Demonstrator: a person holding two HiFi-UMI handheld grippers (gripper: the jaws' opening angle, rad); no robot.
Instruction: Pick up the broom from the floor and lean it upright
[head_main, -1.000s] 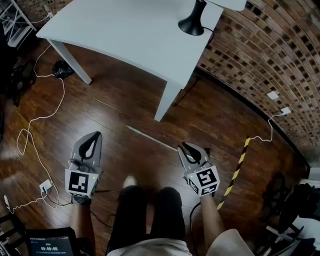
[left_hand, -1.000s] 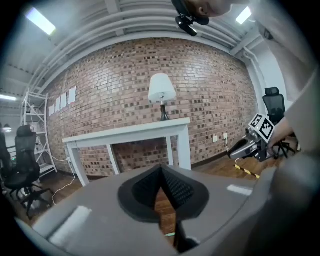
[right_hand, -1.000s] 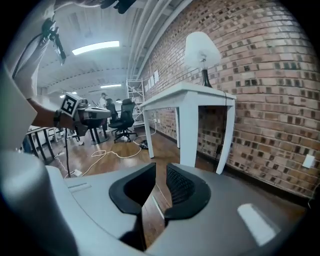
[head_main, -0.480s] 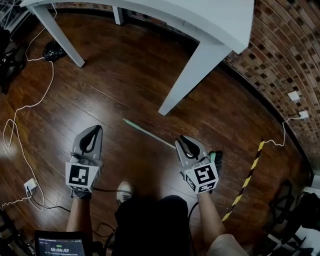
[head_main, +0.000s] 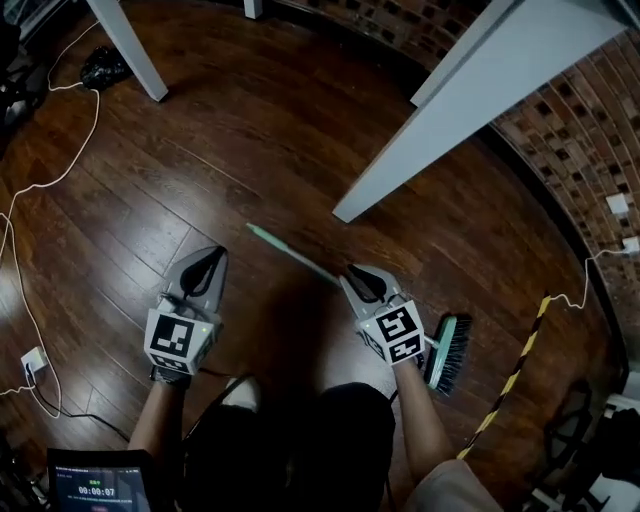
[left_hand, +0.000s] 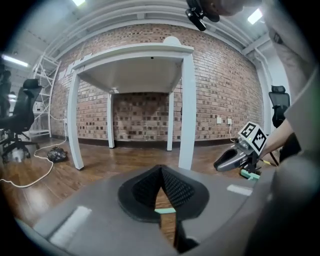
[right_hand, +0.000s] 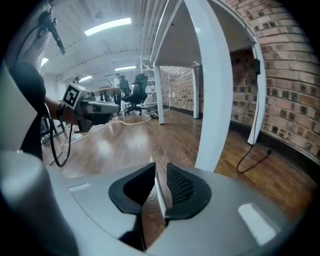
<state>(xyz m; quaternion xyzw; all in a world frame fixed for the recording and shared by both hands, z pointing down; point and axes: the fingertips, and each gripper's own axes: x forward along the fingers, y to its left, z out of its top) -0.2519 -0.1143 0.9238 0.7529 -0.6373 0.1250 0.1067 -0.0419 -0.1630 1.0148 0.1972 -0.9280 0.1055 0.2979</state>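
Note:
The broom lies flat on the dark wood floor. Its pale green handle (head_main: 285, 251) runs from upper left down to the bristle head (head_main: 449, 354) at the right. My right gripper (head_main: 350, 276) hovers low over the handle and points along it. Its jaws are opening, and the handle (right_hand: 159, 192) shows as a pale line through their gap, with neither pad pressing on it. My left gripper (head_main: 212, 256) is shut with nothing in it, to the left of the handle and apart from it. A bit of green handle (left_hand: 165, 210) shows under its closed tips (left_hand: 161, 170).
A white table leg (head_main: 440, 140) slants down just beyond the broom, and another (head_main: 130, 50) stands at the far left. A brick wall (head_main: 570, 130) borders the right. A white cable (head_main: 60, 150) loops at left. Yellow-black tape (head_main: 520, 365) lies by the bristles.
Both grippers and the view have sunk towards the floor. The broom's bristle head has come into view, and the right gripper now sits right over the handle.

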